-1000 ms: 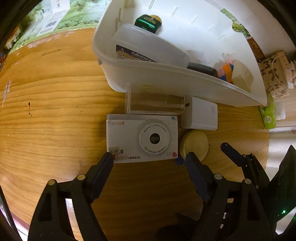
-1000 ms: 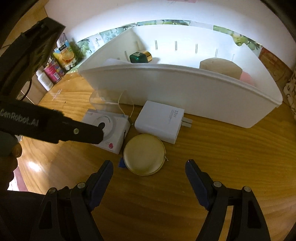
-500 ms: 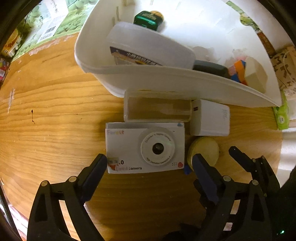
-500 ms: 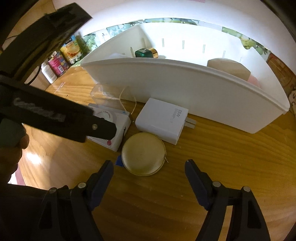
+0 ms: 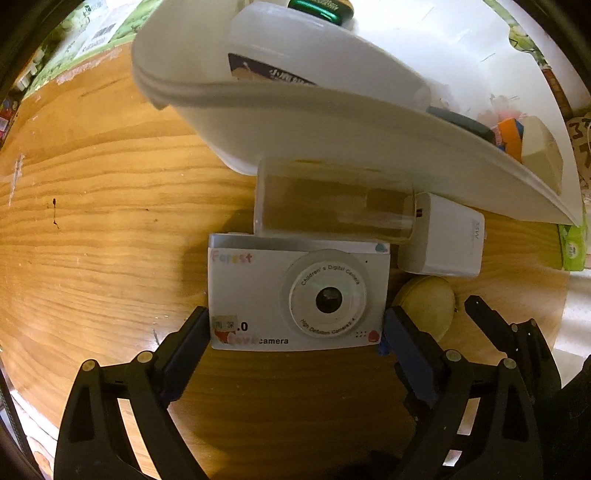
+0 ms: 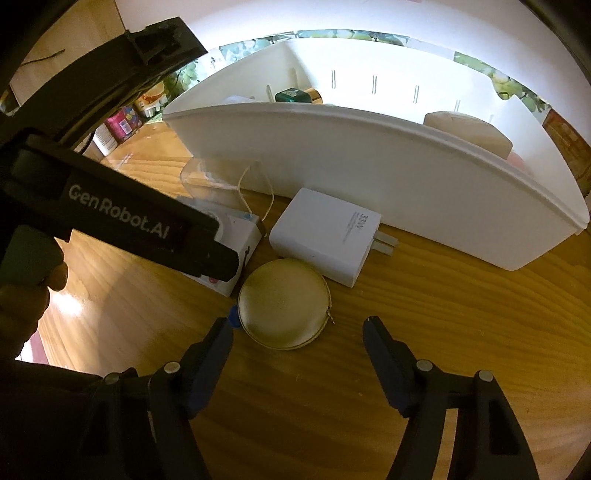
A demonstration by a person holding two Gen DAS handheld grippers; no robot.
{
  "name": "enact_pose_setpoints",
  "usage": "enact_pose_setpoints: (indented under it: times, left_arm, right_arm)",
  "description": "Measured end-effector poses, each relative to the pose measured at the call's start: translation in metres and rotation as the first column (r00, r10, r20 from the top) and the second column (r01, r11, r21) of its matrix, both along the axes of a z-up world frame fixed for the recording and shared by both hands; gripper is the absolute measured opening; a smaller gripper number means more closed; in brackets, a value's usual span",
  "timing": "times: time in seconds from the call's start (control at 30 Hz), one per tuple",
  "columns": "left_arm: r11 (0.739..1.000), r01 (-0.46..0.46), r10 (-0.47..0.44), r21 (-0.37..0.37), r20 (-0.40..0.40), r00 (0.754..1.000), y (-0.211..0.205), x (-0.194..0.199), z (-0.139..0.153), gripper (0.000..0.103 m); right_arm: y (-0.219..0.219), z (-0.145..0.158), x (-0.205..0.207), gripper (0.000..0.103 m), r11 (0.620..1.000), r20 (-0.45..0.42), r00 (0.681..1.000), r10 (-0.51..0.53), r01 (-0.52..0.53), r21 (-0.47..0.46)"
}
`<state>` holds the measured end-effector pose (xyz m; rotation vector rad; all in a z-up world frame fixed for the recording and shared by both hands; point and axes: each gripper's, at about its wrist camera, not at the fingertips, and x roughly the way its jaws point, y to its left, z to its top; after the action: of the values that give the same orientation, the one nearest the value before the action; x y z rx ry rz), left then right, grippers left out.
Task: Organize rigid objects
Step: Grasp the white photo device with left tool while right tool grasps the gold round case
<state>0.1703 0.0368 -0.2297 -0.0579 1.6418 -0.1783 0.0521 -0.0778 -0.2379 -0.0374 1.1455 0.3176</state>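
Since a second ago the left gripper [image 5: 295, 326] has come lower over the white toy camera [image 5: 299, 295], its jaws widened and now straddling the flat, boxy plastic body at mid-frame without visibly pressing its short ends, so it is unclenched around it. That camera lies face up on the glossy, grained wooden table [image 5: 110, 229], its round raised lens ring printed with small lettering. Touching its upper edge is a clear, smooth-walled rectangular plastic case [image 5: 332, 203], and right of that a matte white charger block [image 5: 443, 240] with rounded corners. At the camera's right end sits a round, pale gold zip pouch [image 5: 428, 302] with a soft sheen. Across the upper frame curves the white plastic bin [image 5: 332, 107], its wall thin and smooth, holding a frosted lidded box [image 5: 314, 48] and a green metallic bottle [image 5: 321, 7]. From the right wrist view, the right gripper [image 6: 297, 332] hovers low in the frame with the pouch just ahead between its blue-padded fingers [image 6: 384, 354]; its jaws have just been narrowing yet remain apart from the pouch, grasping nothing. At left, a hand [image 6: 26, 291] holds the black left tool.
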Motion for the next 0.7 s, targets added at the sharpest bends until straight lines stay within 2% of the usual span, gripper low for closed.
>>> enact_pose_setpoints:
  times: [0.53,0.7]
  left_arm:
    - [1.0,0.013,-0.013,0.0,0.008,1.0,0.007,0.003,-0.001,0.094]
    - [1.0,0.007,-0.007,0.001,0.002,1.0,0.013,0.001,0.001,0.094]
  right_arm:
    - [0.01,-0.007,0.006,0.07,0.999,0.002,0.999,0.037,-0.037,-0.031]
    - [0.016,-0.008,0.006,0.063,0.996,0.015,0.998,0.063,-0.062,-0.06]
